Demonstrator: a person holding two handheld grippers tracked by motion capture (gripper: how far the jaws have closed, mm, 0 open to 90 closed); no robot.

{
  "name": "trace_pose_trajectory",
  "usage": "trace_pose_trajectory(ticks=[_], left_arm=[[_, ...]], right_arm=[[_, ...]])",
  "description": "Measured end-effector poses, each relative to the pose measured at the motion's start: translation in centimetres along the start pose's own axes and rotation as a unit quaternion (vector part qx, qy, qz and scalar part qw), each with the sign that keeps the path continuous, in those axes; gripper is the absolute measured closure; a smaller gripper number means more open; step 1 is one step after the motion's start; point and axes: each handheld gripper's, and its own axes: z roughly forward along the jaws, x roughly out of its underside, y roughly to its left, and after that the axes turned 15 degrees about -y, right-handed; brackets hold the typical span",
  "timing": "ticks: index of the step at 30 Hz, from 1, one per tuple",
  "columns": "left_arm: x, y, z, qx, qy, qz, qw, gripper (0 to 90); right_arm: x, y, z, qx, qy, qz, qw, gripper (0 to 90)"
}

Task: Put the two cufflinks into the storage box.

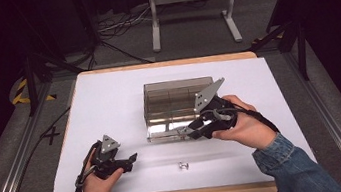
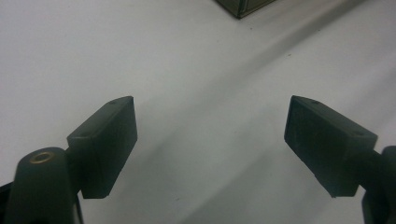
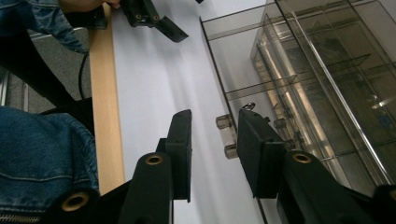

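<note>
A smoked clear plastic box [image 1: 176,95] stands mid-table, and its drawer [image 1: 165,129] is drawn out toward me. My right gripper [image 1: 189,131] lies level at the drawer's front. In the right gripper view the drawer's small knob [image 3: 225,135] sits between the jaws of the right gripper [image 3: 214,122]. It is close to the right pad, and the left pad stands apart from it. My left gripper [image 1: 132,159] rests on the white sheet at the front left. Its jaws are wide apart around bare table, as the left gripper [image 2: 210,135] shows in its own view.
A small metal part [image 1: 184,166] lies on the white sheet [image 1: 108,99] near the front edge, between the two hands. The box's corner [image 2: 243,7] is far ahead of the left jaws. The wooden table edge [image 3: 105,116] runs beside a denim sleeve [image 3: 42,154].
</note>
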Motion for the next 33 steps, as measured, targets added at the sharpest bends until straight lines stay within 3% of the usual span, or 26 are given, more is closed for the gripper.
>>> trace_pose_trajectory(ticks=[4,7,25,33], left_arm=[[0.0,0.0,0.0,0.0,0.001,0.001,1.0,18.1],[0.0,0.0,0.0,-0.001,0.001,0.001,1.0,18.1],[0.0,0.0,0.0,-0.002,0.0,0.001,1.0,18.1],[0.0,0.0,0.0,-0.002,0.001,0.002,1.0,18.1]], right_arm=[[0.1,0.5,-0.3,-0.013,-0.003,0.002,0.9999,65.6],[0.4,0.8,-0.2,-0.037,-0.002,-0.008,0.9993,64.9],[1.4,1.5,0.9,-0.066,0.0,-0.017,0.9977,63.3],[2.1,1.8,2.1,-0.066,0.008,-0.017,0.9977,62.7]])
